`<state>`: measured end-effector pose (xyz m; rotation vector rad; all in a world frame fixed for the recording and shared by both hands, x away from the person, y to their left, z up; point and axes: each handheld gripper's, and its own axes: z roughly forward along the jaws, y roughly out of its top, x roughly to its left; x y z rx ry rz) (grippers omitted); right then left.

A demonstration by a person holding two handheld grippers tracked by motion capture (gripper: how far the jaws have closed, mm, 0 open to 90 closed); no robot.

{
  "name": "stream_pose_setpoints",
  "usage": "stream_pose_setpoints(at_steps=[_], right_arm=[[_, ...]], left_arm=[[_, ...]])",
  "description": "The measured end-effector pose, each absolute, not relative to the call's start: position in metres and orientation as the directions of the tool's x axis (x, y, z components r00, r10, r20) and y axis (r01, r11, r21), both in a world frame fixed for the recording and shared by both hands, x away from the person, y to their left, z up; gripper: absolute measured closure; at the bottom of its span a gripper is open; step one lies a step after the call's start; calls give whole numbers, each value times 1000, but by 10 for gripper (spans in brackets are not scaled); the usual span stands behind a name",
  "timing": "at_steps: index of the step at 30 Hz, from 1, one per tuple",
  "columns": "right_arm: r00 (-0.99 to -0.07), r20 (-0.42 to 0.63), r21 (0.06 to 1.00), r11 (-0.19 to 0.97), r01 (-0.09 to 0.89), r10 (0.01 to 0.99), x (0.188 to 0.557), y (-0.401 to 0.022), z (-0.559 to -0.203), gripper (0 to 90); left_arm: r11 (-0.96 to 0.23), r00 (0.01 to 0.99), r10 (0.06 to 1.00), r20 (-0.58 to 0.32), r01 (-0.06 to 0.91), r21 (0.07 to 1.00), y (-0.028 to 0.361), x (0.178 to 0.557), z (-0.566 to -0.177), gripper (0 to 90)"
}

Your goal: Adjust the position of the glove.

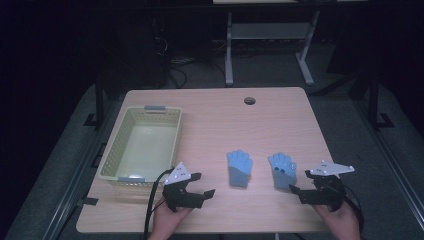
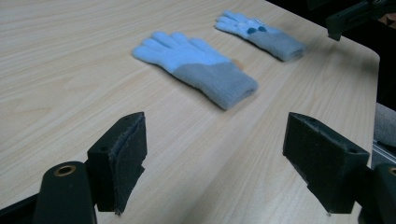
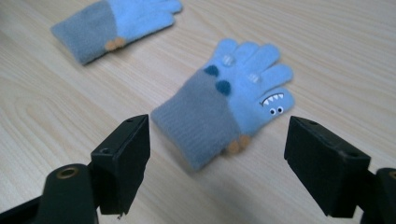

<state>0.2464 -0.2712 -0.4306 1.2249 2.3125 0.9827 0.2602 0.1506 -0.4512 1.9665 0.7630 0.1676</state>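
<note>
Monster glove [image 3: 233,105] (right gripper view), face visible

It looked like a lab: a bare wooden table [image 1: 215,120] with a cable hole [image 1: 249,100], metal-framed benches [image 1: 270,35] and loose cables [image 1: 172,62] beyond the fingers, dark surroundings.

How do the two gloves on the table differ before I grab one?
The right glove shows a monster face, dark spots and pale dots; the left glove looks plain apart from a small orange tab. The right glove lies in front of the open right claw, the left glove nearer the open left claw. Both are light blue with grey cuffs, lying flat.
</note>
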Motion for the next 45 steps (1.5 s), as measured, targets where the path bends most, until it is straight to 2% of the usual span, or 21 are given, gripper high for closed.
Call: stream_pose_setpoints(at_steps=[19, 35, 45], right_arm=[[-611, 12, 684, 439, 583, 792, 282, -258, -414, 222], [-624, 59, 650, 445, 617, 779, 301, -257, -404, 246], [-625, 32, 617, 476, 626, 780, 311, -252, -404, 252]], left_arm=[[-311, 788, 581, -202, 445, 840, 152, 261, -451, 215], [-313, 792, 578, -200, 441, 841, 151, 261, -450, 215], [-318, 798, 571, -193, 432, 844, 150, 261, -451, 214]])
